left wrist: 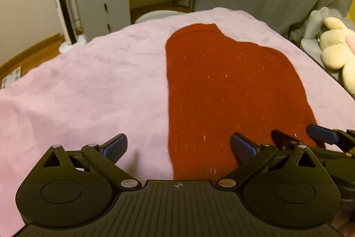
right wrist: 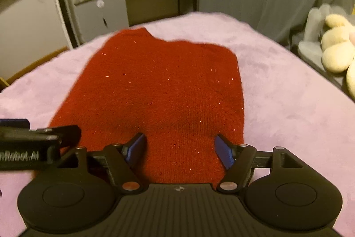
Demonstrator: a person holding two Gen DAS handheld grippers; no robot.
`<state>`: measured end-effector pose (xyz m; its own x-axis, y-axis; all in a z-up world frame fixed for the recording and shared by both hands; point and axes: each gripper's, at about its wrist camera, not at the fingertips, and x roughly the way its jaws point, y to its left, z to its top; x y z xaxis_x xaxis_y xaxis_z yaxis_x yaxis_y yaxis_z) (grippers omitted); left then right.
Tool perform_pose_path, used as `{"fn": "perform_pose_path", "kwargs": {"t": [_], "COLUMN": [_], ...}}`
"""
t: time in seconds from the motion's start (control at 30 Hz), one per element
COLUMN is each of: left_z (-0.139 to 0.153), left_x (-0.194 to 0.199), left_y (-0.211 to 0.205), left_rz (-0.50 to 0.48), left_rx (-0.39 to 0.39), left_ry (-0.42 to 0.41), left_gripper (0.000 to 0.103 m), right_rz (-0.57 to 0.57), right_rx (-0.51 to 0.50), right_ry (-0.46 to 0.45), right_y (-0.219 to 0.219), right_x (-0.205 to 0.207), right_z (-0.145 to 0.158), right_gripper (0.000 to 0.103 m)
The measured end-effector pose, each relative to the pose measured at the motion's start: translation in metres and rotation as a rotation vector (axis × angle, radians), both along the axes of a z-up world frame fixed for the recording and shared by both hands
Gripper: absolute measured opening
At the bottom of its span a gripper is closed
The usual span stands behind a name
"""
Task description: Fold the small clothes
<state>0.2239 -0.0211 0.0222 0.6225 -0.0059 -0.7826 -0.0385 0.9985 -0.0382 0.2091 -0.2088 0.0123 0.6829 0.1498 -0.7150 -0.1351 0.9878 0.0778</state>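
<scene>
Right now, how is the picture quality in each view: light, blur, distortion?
Left wrist view: dim warm light, fisheye bending of the pink plush blanket, dark red knitted garment fairly sharp. Right wrist view: same light, garment softer, far grey drawer cabinet blurred.

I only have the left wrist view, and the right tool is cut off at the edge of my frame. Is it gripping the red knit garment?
Observer: No. The right wrist view shows the right tool open. The near hem of the red knit garment lies between its blue pads, which stand apart and pinch nothing.
Operator: My view loses the garment's right side near the hem. Is it bunched there?
Observer: Not that I can see. The right edge runs fairly straight down to the hem, flat on the pink blanket.
</scene>
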Motion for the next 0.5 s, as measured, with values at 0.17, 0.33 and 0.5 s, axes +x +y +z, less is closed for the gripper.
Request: {"fn": "perform_pose_path", "kwargs": {"t": [0.17, 0.33, 0.5], "left_z": [-0.007, -0.011, -0.022], "left_x": [-0.010, -0.010, -0.004], "left_y": [0.004, 0.005, 0.003], "left_rz": [0.009, 0.011, 0.007], "left_rx": [0.039, 0.059, 0.088], "left_ry": [0.017, 0.026, 0.043], "left_gripper": [0.103, 0.103, 0.103], "right_rz": [-0.026, -0.025, -0.018], "right_rx": [0.001, -0.056, -0.103], "right_ry": [0.010, 0.071, 0.122], "right_y": [-0.003, 0.005, 0.013], "right_x": [-0.020, -0.009, 0.004], "right_z": [-0.006, -0.007, -0.016], "right_gripper": [0.072, 0.074, 0.081]}}
